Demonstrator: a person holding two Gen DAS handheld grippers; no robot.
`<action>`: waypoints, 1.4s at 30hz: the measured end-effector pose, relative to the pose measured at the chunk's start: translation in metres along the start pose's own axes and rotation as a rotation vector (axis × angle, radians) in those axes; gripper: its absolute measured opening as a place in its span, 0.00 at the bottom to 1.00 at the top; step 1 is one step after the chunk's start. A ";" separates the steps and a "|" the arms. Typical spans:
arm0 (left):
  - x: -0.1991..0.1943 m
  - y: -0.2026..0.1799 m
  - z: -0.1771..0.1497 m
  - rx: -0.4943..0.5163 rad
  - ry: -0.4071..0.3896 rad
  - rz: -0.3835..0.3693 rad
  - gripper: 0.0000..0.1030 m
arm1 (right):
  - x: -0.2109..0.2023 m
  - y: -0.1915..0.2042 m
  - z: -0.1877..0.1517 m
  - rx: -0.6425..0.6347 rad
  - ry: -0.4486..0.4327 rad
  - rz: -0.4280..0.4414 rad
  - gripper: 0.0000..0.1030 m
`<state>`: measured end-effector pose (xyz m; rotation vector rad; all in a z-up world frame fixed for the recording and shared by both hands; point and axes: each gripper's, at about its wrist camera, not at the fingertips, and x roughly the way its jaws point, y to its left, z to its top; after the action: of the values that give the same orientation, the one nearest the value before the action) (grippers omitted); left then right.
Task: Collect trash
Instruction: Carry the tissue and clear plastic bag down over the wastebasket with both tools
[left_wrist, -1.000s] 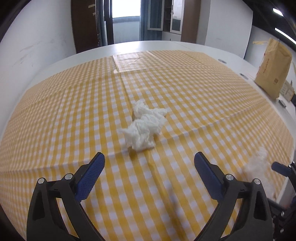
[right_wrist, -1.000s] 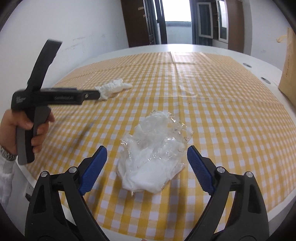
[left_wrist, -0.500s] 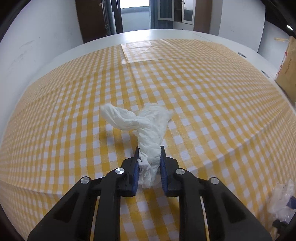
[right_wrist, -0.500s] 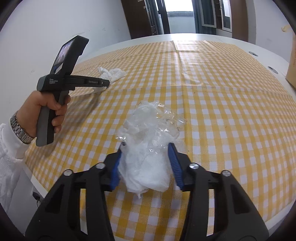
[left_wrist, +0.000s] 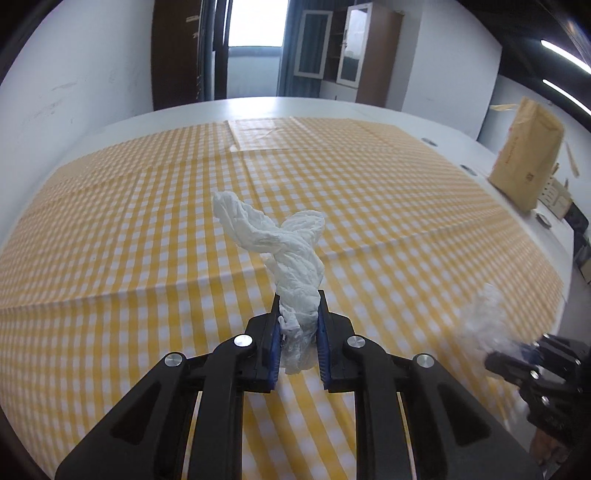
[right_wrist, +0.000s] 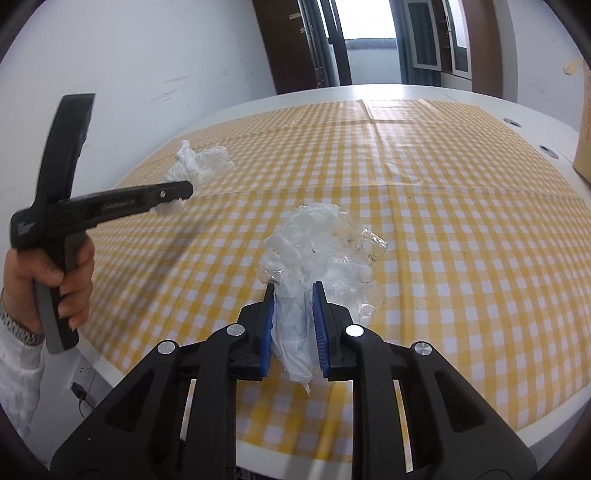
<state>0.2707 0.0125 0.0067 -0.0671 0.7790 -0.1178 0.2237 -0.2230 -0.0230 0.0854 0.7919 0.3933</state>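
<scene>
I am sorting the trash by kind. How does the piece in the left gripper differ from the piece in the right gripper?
The tissue is opaque, matte white paper, twisted into a rope; the plastic wrap is clear, shiny and puffed into a loose bundle. Both are crumpled and clamped, tissue in the left gripper, wrap in the right gripper.

Paper bag (left_wrist: 526, 155) stands on the table (left_wrist: 436, 122), right of the tablecloth (left_wrist: 147, 240).

The left tongs (left_wrist: 298, 339) are pinching a twisted white tissue (left_wrist: 291, 254), its loose end sticking up over the checked surface (left_wrist: 129, 258). A brown paper bag (left_wrist: 524, 158) is standing far right, the right tongs (left_wrist: 517, 354) gripping blurred white trash (left_wrist: 484, 317) at the edge.
</scene>
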 end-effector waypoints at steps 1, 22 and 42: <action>-0.008 -0.002 -0.005 0.002 -0.009 -0.004 0.15 | -0.005 0.004 -0.002 -0.002 -0.009 0.005 0.17; -0.135 -0.014 -0.109 -0.010 -0.131 -0.116 0.15 | -0.087 0.083 -0.057 -0.091 -0.109 0.069 0.17; -0.183 -0.022 -0.220 -0.066 -0.089 -0.103 0.15 | -0.113 0.114 -0.170 -0.148 0.009 0.134 0.17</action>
<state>-0.0151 0.0114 -0.0192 -0.1735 0.6905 -0.1854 -0.0041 -0.1724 -0.0413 -0.0020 0.7654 0.5786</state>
